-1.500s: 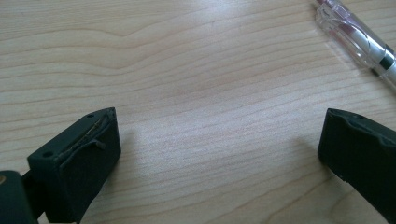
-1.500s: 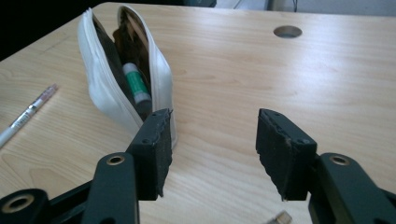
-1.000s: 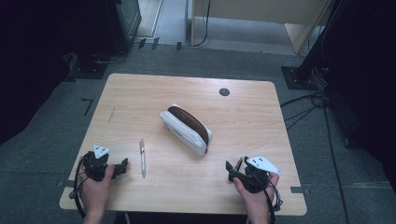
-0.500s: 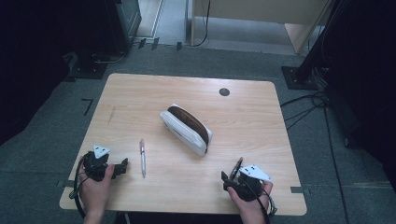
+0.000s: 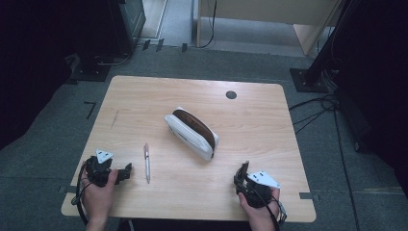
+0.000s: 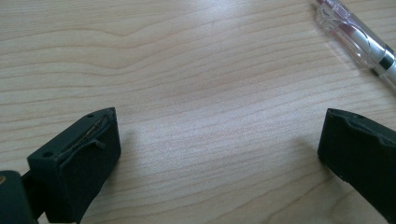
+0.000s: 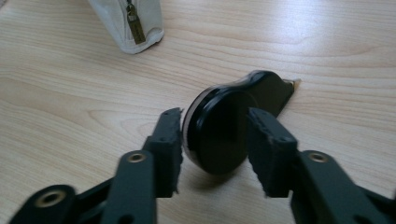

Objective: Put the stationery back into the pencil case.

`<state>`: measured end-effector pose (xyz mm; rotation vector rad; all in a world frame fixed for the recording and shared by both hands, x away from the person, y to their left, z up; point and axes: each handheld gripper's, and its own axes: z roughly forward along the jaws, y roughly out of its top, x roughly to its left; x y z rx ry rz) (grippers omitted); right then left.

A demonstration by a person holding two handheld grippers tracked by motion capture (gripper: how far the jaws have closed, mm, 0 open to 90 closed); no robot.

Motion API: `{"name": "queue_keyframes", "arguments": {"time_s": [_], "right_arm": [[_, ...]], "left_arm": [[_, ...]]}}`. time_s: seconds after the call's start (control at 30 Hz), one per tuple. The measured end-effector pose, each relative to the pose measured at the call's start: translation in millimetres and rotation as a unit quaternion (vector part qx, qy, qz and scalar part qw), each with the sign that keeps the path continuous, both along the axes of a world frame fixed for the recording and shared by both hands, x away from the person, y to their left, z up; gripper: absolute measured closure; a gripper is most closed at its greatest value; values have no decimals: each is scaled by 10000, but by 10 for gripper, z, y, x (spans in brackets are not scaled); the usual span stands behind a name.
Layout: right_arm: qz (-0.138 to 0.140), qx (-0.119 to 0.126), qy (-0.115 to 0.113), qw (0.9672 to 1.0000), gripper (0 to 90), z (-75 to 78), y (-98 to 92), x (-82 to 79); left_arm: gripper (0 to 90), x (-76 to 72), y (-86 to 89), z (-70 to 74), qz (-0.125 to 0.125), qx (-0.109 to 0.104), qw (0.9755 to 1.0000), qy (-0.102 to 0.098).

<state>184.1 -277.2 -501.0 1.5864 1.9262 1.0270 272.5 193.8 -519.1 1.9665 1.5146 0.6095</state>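
Since the earlier frame the right gripper [image 7: 212, 140] has been closing its jaws and is now clamping the glossy black teardrop-shaped tape dispenser [image 7: 224, 128], unlabelled, at the wooden table's [image 5: 159, 96] five o'clock edge. The left gripper [image 6: 219, 149] is resting with jaws apart, empty.

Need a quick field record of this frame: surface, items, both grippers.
surface: wooden table
pouch: white pencil case, mid-table, zip open, brown inside
pen: clear pen lying flat, beside the left gripper
left gripper: jaws wide apart over bare wood, nothing between them
right gripper: jaws have just been closing around a black tape-dispenser-like object; pads at its sides, firm contact unclear
hands: one on each gripper at the near edge
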Motion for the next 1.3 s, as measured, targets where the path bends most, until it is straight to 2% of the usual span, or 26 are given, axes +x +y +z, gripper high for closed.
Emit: {"name": "queue_keyframes", "arguments": {"time_s": [0.1, 0.23, 0.37, 0.5, 0.57, 0.73, 0.93, 1.03, 1.13, 1.3], "right_arm": [[58, 70, -62, 9999, 698, 3, -66, -5], [30, 81, -77, 9999, 704, 2, -139, -10], [-34, 189, -83, 9998, 607, -15, -183, -21], [-99, 259, -76, 9996, 458, -27, -184, 9], [-34, 226, 40, 9997, 374, -65, -154, 58], [-92, 56, 157, 9998, 302, -144, -88, 138], [-36, -243, 230, 9994, 298, -183, 1, 205], [-59, -453, 178, 9988, 319, -200, 35, 218], [-85, -453, 125, 9989, 412, -199, 34, 222], [31, -443, 98, 9990, 416, -198, 10, 219]], "left_arm": [[0, 0, 0, 0, -2, 1, 10000, -1], [0, 0, 0, 0, -5, 1, 10000, 0], [0, 0, 0, 0, -4, 2, 10000, -1], [0, 0, -1, 0, -1, -1, 10000, -2], [0, 0, 0, 0, -4, 0, 10000, -1], [0, 0, 0, 0, -2, -1, 10000, 0], [0, 0, 0, 0, -2, 0, 10000, -1], [0, 0, 0, 0, -4, 1, 10000, 0], [0, 0, 0, 0, -3, -2, 10000, 1], [0, 0, 0, 1, -13, 0, 10000, 0]]}}
